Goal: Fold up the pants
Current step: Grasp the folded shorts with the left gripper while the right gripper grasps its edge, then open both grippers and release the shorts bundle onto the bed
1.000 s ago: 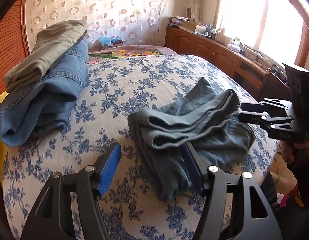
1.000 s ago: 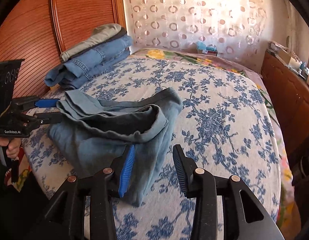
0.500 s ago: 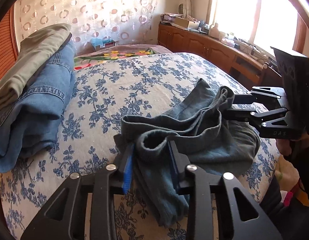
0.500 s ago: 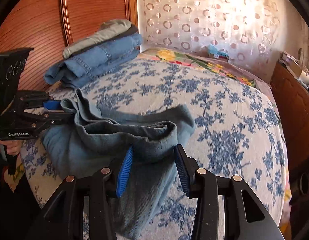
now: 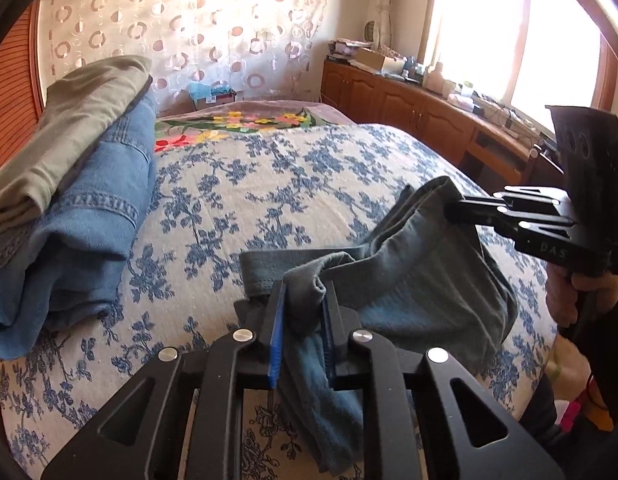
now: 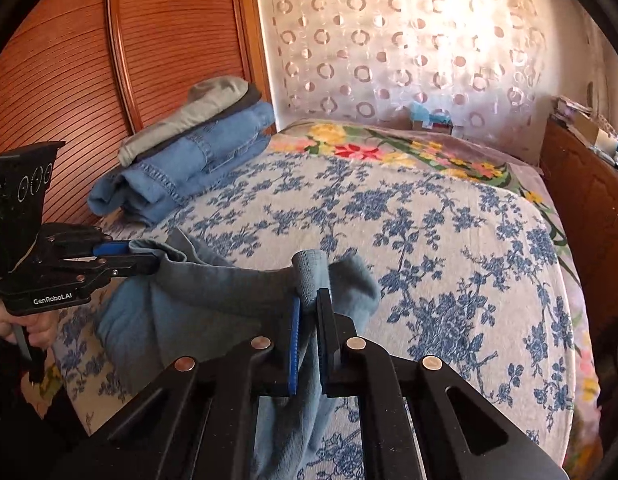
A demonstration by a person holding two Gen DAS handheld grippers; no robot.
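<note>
Denim and khaki folded clothes [image 5: 69, 200] sit at upper left on the floral bedspread [image 5: 249, 200], while the grey-blue pants [image 5: 421, 280] bunch at centre, the left gripper [image 5: 303, 312] and right gripper [image 6: 307, 320] both closing, pinching cloth

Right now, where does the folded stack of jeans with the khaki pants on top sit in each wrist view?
Left wrist: the folded stack fills the left edge, on the bed beside the wooden headboard.
Right wrist: the folded stack sits upper left, against the same headboard.
Shared landmark: the ring-patterned curtain behind the bed.
</note>
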